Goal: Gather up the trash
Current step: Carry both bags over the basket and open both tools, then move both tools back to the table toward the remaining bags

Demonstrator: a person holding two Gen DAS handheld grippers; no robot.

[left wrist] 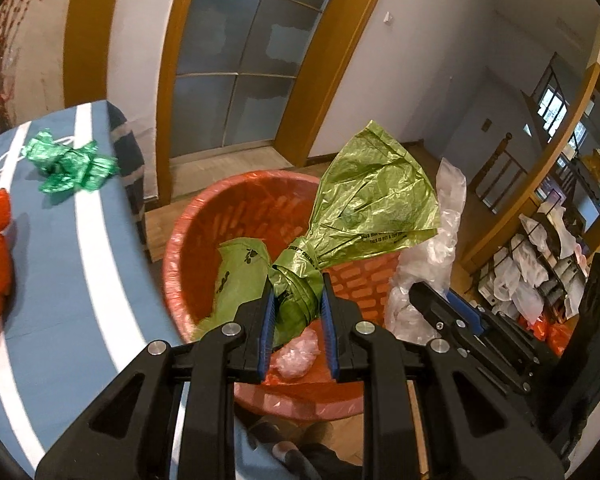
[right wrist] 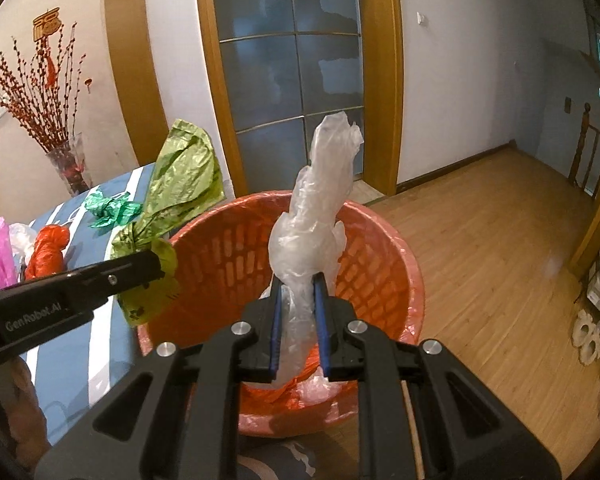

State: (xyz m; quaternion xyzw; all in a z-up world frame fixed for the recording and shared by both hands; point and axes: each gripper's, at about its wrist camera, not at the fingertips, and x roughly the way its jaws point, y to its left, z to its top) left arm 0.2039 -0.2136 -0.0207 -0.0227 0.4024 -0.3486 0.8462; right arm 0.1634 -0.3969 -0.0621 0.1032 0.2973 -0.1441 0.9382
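Wooden floor, orange bin [right wrist: 380, 264] by the striped desk [left wrist: 60, 280]; left claw [left wrist: 296, 292] pinches a light-green bag [left wrist: 372, 200], right claw [right wrist: 298, 280] clamps a clear bag [right wrist: 320, 200], both over it.

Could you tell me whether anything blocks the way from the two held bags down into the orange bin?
Nothing visible does. The left gripper holds the light green bag and the right gripper holds the clear bag above the orange bin, whose mouth is open, with only a little trash at its bottom.
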